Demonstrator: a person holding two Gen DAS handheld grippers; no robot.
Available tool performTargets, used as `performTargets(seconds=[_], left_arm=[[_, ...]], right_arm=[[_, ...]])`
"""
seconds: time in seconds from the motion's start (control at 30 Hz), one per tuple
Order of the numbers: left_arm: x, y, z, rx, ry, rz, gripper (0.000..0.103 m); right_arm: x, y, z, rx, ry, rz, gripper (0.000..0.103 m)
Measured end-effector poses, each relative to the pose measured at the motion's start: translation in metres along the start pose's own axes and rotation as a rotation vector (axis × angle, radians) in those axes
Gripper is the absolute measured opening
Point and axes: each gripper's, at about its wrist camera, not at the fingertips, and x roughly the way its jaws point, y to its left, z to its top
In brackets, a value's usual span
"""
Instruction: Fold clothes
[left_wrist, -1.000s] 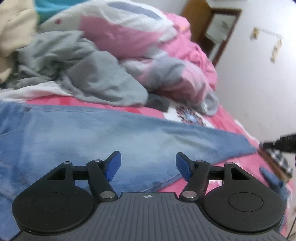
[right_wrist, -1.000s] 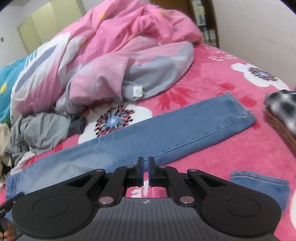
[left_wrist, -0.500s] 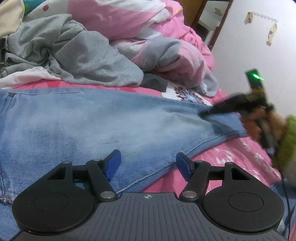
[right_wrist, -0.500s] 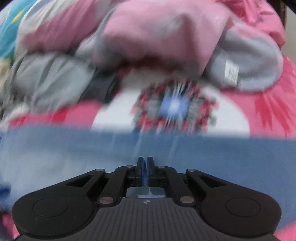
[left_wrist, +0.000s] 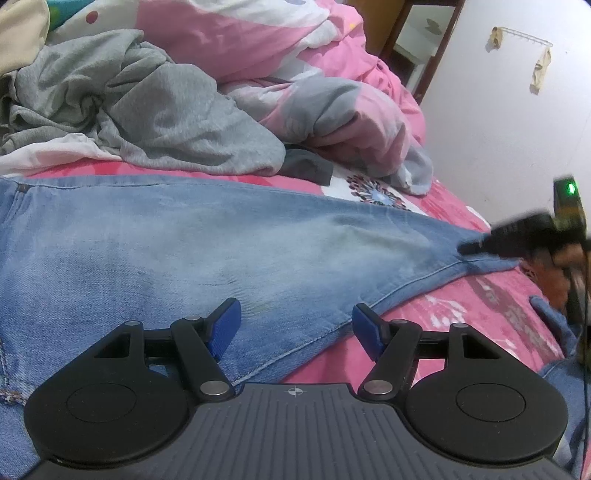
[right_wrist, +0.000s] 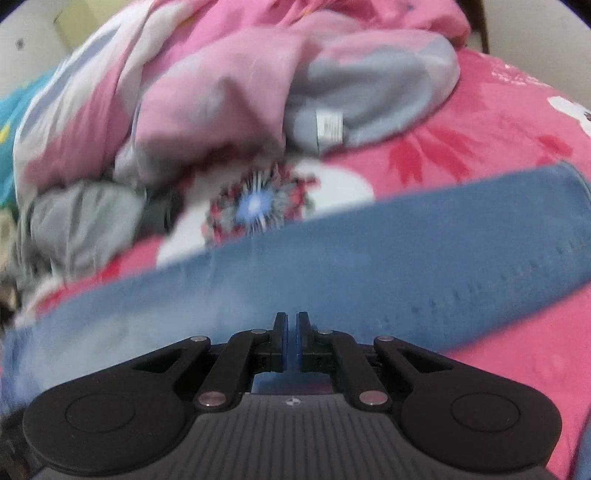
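Faded blue denim jeans (left_wrist: 229, 251) lying lengthwise across; closed right gripper (right_wrist: 291, 332) nearest leg, left gripper (left_wrist: 295, 328) spread, empty.

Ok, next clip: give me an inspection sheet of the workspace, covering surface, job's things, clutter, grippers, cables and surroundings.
Surface: bed sheet, pink with flower print.
Job's things: jeans spread flat across the sheet, one leg running toward the right.
Clutter: grey garment crumpled behind the jeans; pink quilt heaped beyond it; cream fabric at the far left.
Grippers: left gripper open above the jeans' near edge, nothing between its fingers; right gripper shut, empty, over the jeans leg.
Cables: thin dark cable hangs by the right hand.
Surroundings: white wall; wooden frame behind the bed.
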Motion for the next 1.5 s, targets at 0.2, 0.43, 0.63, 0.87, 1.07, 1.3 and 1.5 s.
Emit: performTargets(seconds=[0.2, 0.43, 0.63, 0.87, 1.07, 1.3, 1.5], left_arm=[[-0.001, 0.001, 0.000, -0.002, -0.005, -0.005, 0.067], [0.000, 0.001, 0.000, 0.000, -0.006, -0.007, 0.069], [0.000, 0.001, 0.000, 0.003, -0.006, -0.004, 0.069], [0.000, 0.001, 0.000, 0.001, -0.006, -0.008, 0.069], [0.000, 0.002, 0.001, -0.001, -0.007, -0.012, 0.070], [-0.013, 0.000, 0.002, -0.028, -0.066, 0.001, 0.070], [-0.056, -0.023, 0.005, -0.006, -0.180, -0.021, 0.074]], right_arm=[[0.011, -0.082, 0.026, 0.071, -0.032, -0.179, 0.000], [-0.010, -0.178, 0.066, 0.273, -0.078, -0.419, 0.003], [-0.003, -0.133, 0.066, 0.206, -0.057, -0.159, 0.003], [0.031, -0.166, 0.091, 0.245, -0.109, -0.388, 0.000], [-0.022, -0.180, 0.081, 0.360, -0.193, -0.555, 0.003], [-0.156, -0.103, 0.015, 0.332, -0.247, -0.174, 0.003], [-0.267, -0.027, -0.100, 0.113, -0.272, -0.094, 0.011]])
